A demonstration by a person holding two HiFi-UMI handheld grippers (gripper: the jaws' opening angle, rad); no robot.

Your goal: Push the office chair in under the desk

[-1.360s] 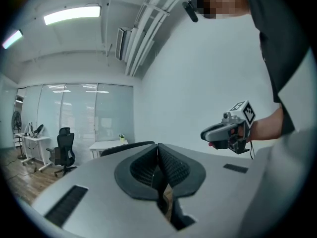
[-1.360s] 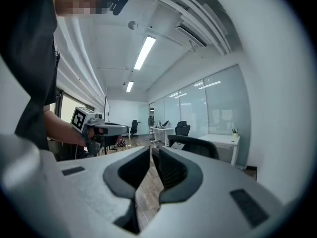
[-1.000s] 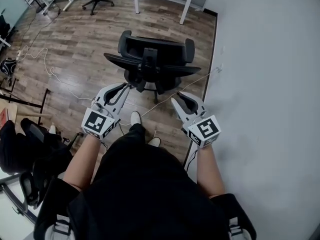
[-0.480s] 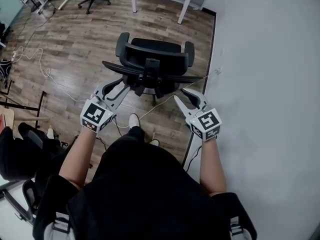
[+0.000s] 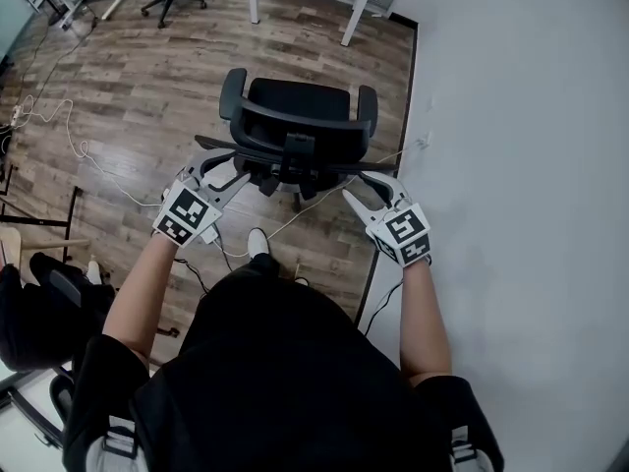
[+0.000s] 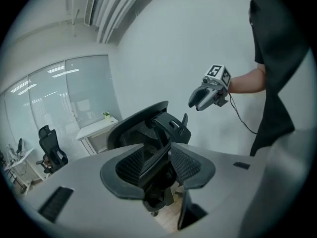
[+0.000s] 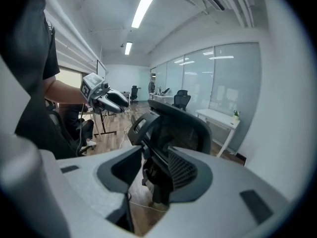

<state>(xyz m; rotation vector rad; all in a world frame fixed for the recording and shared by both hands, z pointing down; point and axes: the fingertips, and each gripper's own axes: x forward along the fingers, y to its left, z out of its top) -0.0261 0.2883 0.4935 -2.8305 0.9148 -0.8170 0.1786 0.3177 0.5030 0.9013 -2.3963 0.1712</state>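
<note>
Head view steeply down; gripper views close, sharing chair (image 5: pixel 295 116).

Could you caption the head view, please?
Left gripper and right gripper, jaws just opening, empty, behind the office chair.

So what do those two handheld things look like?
The left tool and right tool match: pale grey shells, black-lined jaws, each bearing a cube of black-and-white square markers. A dark cable trails from the right one. The person's top is black, short-sleeved. Both pairs have just been opening, the office chair's backrest between them.
</note>
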